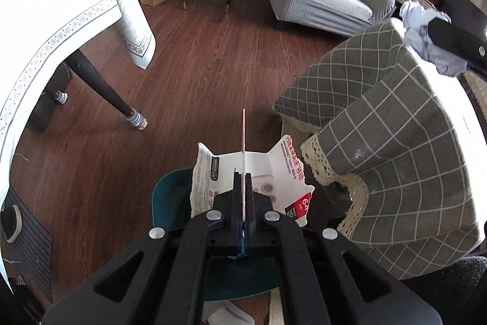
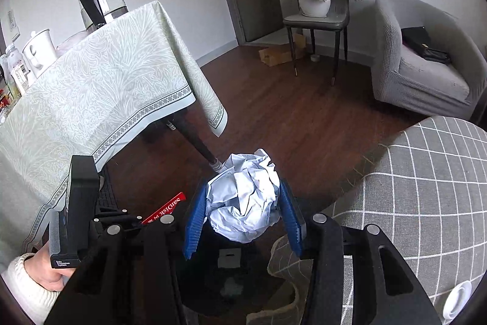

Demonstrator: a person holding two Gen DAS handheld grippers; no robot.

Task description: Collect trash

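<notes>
Room: wood floor, clothed table, checked cover.
Bin: teal, on floor, directly under left gripper; dark opening also below right gripper.
Paper ball: crumpled, pale blue, clamped between blue pads, jaws wide around it, above bin.
Card packaging: torn, pinched edge-on in left gripper, jaws nearly closed, long axis forward, over bin rim.
Judgement: both drops straight down; left nearer.
</notes>
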